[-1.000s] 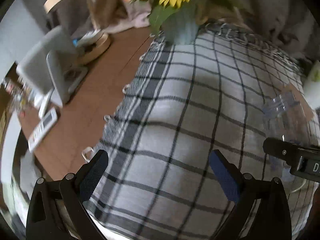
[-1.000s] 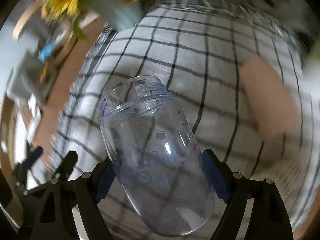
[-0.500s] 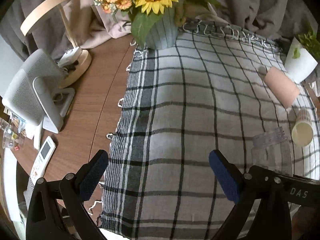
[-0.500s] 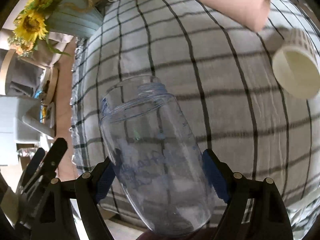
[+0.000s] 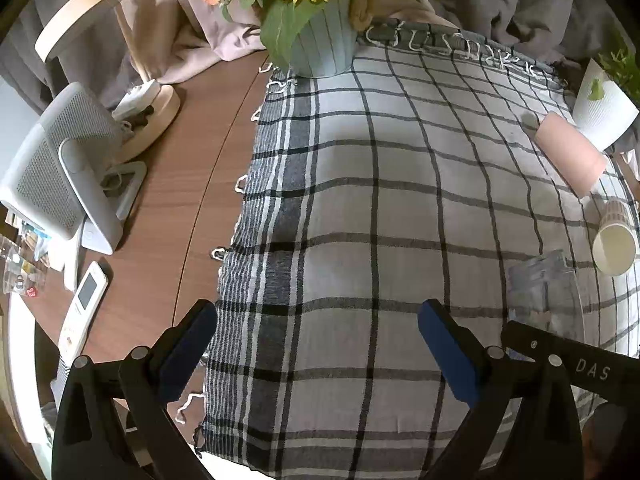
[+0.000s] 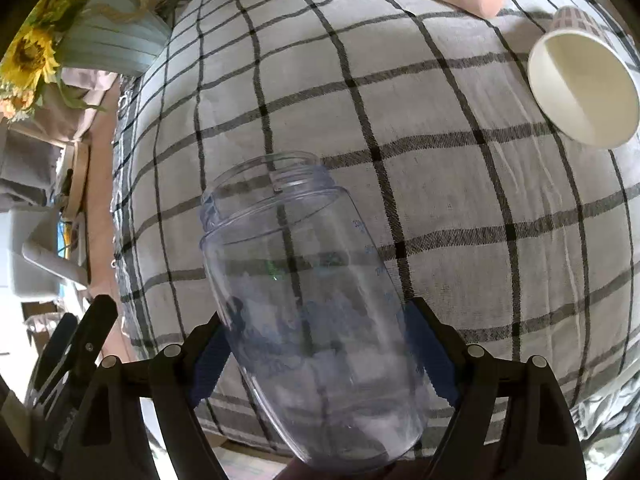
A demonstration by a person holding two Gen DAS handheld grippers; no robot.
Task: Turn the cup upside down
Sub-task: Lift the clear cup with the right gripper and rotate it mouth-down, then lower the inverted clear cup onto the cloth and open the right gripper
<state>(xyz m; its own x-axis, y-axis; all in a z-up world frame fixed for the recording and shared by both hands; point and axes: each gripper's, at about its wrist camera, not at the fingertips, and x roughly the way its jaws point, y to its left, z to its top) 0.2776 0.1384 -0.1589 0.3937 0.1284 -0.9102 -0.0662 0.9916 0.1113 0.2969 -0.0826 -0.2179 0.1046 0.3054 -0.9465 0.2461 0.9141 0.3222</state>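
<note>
Cup (image 6: pixel 308 312), clear plastic, sitting clamped in my right claw (image 6: pixel 320 356), mouth pointing away over checked cloth (image 6: pixel 460 184). Turning wrist slowly, aiming rim flat at bare patch, avoiding paper cup (image 6: pixel 580 84). Left claw (image 5: pixel 316 344) hanging apart, gripping nothing.

We note the cup (image 6: pixel 304 312): clear, glossy plastic, smooth, faint printed marks. Tablecloth (image 5: pixel 372 208): woven cloth, matt, coarse weave, fringed edge. Bench (image 5: pixel 176 184): smooth wood-grain finish. Paper cup (image 6: pixel 580 92): matt. Fingers (image 5: pixel 448 356): matt black plastic, blue pads.
</note>
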